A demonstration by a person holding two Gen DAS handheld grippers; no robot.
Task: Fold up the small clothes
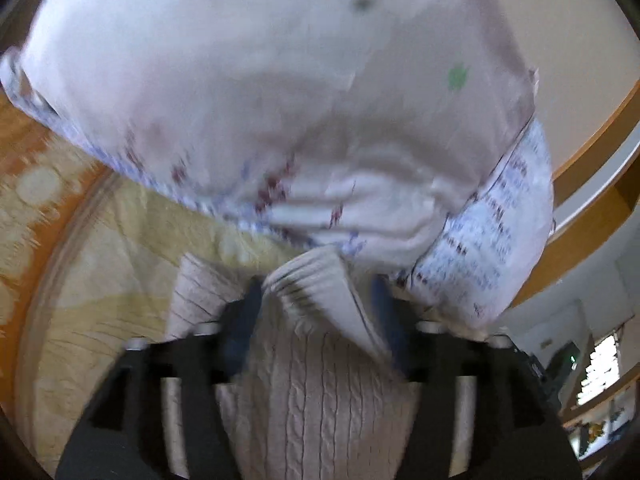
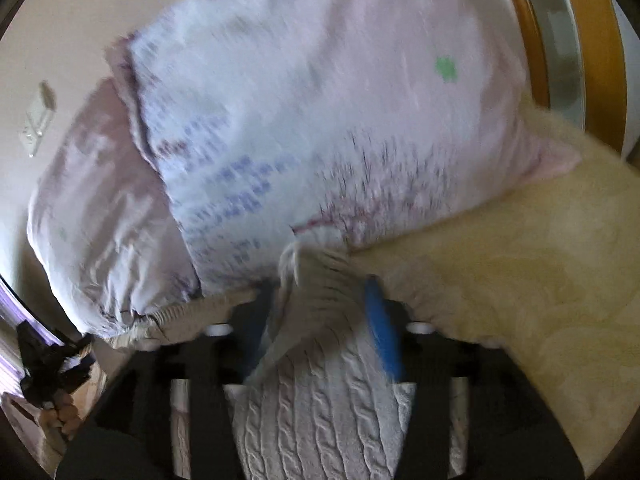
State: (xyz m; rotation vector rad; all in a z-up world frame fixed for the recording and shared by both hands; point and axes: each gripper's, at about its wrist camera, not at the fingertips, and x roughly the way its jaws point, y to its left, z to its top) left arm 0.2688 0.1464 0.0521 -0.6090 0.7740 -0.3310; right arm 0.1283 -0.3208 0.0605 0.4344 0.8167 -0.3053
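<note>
A pale grey cable-knit garment [image 1: 312, 392] runs between my left gripper's [image 1: 316, 300] blue-padded fingers, with its ribbed edge [image 1: 316, 280] pinched there. In the right wrist view the same knit [image 2: 320, 408] is pinched in my right gripper [image 2: 320, 292], its ribbed edge [image 2: 316, 272] bunched between the blue pad [image 2: 382, 332] and the other finger. Both views are motion-blurred. The rest of the garment is hidden below the frames.
A large white pillow with blue and red print [image 1: 280, 100] fills the view just ahead of both grippers, and also shows in the right wrist view [image 2: 300, 128]. A yellow patterned bedspread [image 1: 120, 272] lies beneath. A wooden bed frame [image 1: 592, 216] curves at the right.
</note>
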